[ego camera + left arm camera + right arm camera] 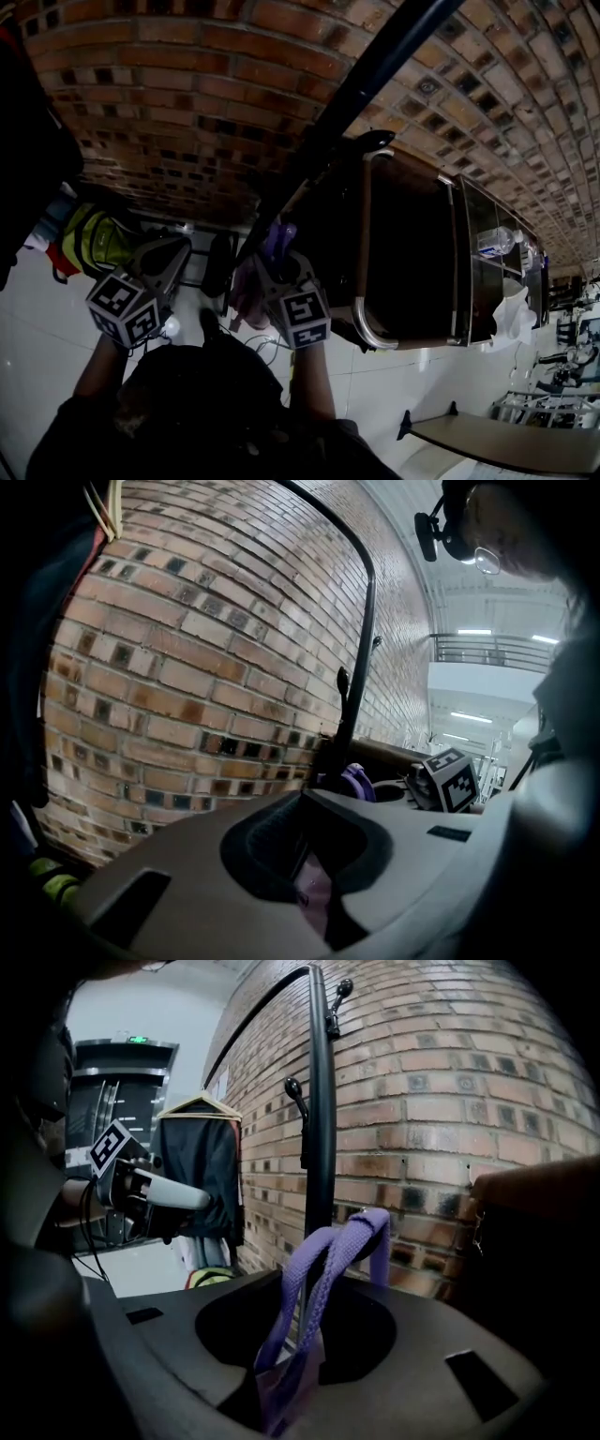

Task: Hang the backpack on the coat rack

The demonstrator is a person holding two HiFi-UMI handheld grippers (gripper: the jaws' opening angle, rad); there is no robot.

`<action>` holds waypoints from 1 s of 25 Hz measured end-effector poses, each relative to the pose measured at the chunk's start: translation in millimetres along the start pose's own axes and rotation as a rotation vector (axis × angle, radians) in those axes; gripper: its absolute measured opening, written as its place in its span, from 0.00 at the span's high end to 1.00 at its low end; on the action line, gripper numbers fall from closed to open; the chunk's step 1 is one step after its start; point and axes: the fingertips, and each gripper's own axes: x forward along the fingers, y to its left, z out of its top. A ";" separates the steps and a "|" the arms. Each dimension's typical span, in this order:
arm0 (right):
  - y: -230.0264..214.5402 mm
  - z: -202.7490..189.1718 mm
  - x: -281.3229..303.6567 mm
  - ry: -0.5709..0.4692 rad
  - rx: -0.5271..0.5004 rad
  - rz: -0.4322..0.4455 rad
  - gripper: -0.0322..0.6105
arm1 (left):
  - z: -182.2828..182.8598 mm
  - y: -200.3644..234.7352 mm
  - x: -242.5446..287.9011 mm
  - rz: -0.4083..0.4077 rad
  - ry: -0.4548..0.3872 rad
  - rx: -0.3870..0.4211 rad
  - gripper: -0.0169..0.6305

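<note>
The black coat rack pole (375,66) stands against the brick wall. A purple backpack strap (323,1260) loops up over a low peg on the pole (321,1129). It runs down through the gap of my right gripper (281,1382), whose jaws stand apart around it without pressing. In the head view the lilac backpack (246,291) hangs between both grippers, with my right gripper (277,258) at the strap (278,239). My left gripper (178,246) sits to its left. In its own view the left gripper (314,874) has lilac fabric pinched in its narrow gap.
A dark wooden cabinet (412,253) with a metal rail stands just right of the pole, with a water bottle (495,244) on it. A dark garment on a hanger (202,1176) and a yellow-green bag (89,239) are on the left. The brick wall (187,112) is close behind.
</note>
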 end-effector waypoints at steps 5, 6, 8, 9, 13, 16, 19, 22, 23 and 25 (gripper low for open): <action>-3.2 3.1 -0.2 -0.001 -0.010 -0.060 0.76 | 2.1 0.4 1.8 -0.005 -0.006 -0.005 0.91; -3.1 5.5 -0.3 -0.007 -0.005 -0.057 0.76 | 2.6 1.2 2.0 -0.004 -0.006 0.001 0.91; -0.8 13.3 -0.4 -0.014 -0.018 -0.039 0.76 | 2.2 3.1 1.8 0.000 -0.006 0.001 0.91; 1.0 17.4 -0.5 -0.016 -0.033 -0.028 0.78 | 1.6 3.5 1.5 0.002 -0.005 -0.004 0.91; 7.8 32.0 -1.6 -0.004 -0.070 0.034 0.79 | 3.1 2.1 2.7 0.004 -0.006 0.002 0.91; 11.3 43.1 0.7 -0.013 -0.061 0.080 0.82 | 6.1 3.6 3.0 0.011 -0.012 0.004 0.91; 12.9 53.4 2.2 -0.040 -0.022 0.117 0.84 | 7.2 8.0 2.0 0.019 -0.013 0.000 0.91; 17.6 59.7 4.3 -0.033 -0.032 0.147 0.84 | 9.7 17.7 0.5 0.032 -0.022 -0.003 0.91; 19.9 58.8 6.5 -0.017 -0.045 0.160 0.85 | 9.8 21.3 0.2 0.037 -0.025 -0.007 0.91; 26.2 50.2 12.1 0.035 -0.075 0.185 0.85 | 8.5 26.4 -0.1 0.044 -0.025 -0.018 0.91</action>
